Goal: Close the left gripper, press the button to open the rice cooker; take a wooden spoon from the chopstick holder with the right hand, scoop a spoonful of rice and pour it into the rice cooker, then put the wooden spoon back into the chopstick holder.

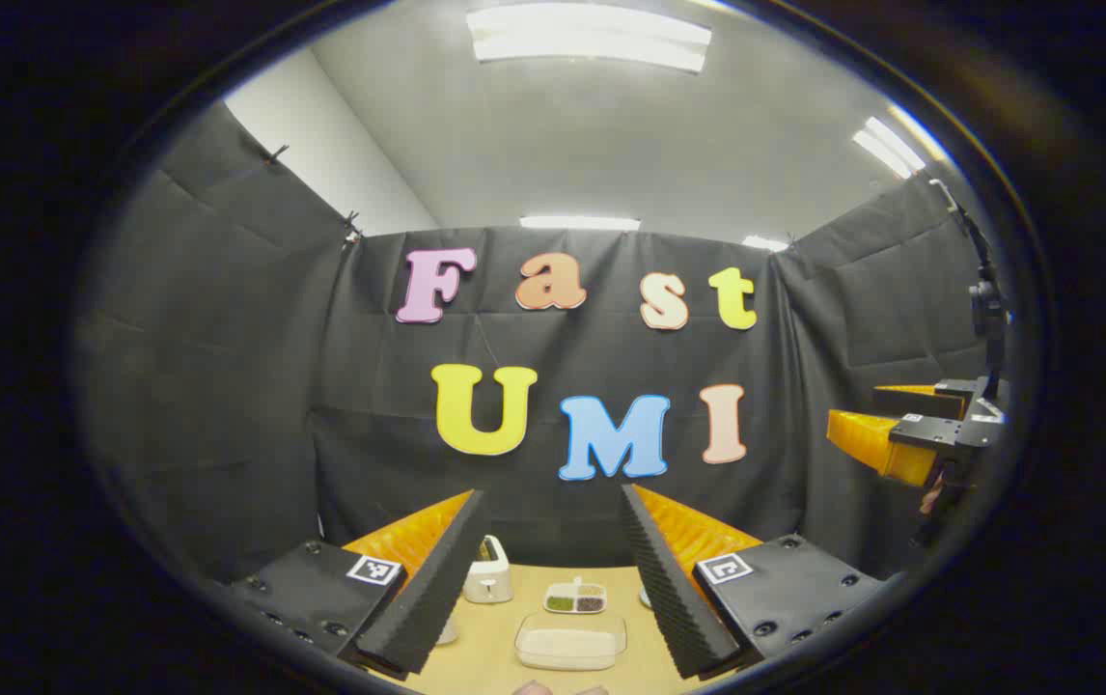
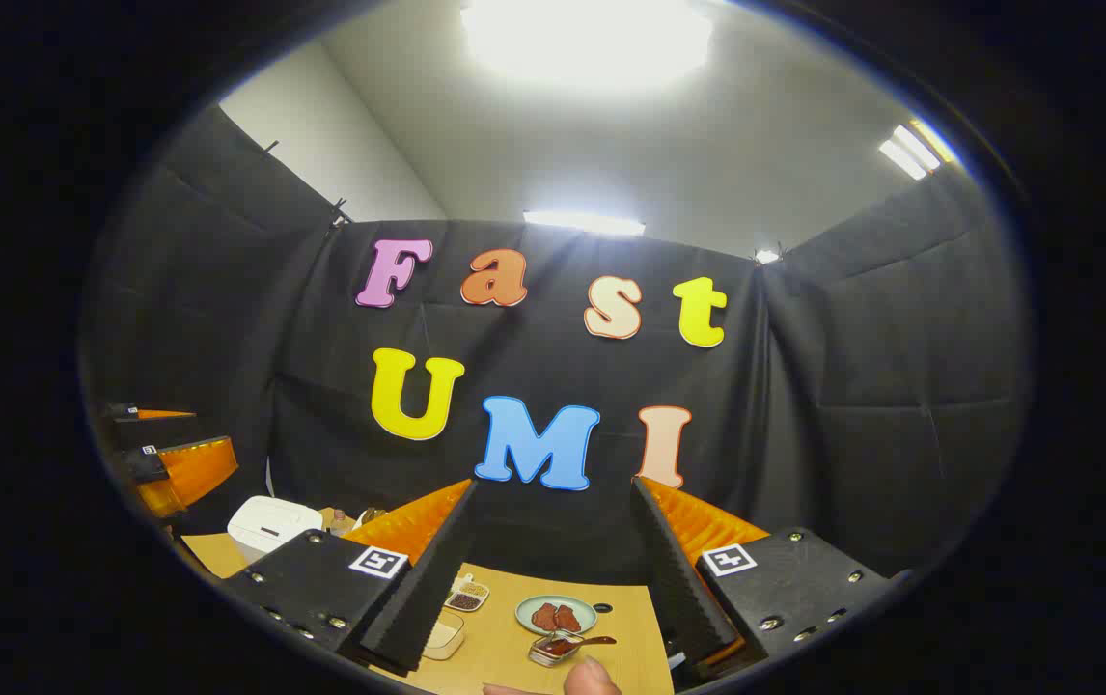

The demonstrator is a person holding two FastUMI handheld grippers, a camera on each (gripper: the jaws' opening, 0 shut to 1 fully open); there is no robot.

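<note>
Left gripper (image 1: 553,579) fingers spread wide above the tabletop (image 1: 485,642), nothing between them, right gripper (image 2: 553,579) likewise spread and empty, white rice cooker (image 2: 271,526) at far left, lid down — clear rice container (image 1: 570,641) ahead, chopstick holder (image 1: 488,571) behind it.

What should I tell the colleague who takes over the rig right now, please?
Left gripper: open, empty, raised over the table.
Right gripper: open, empty, also raised.
Rice cooker: at the table's left, lid shut.
Clear rice box: ahead of the left gripper.
White holder: behind it to the left; spoon not discernible.
Done: nothing visible.
Left: every step.
</note>
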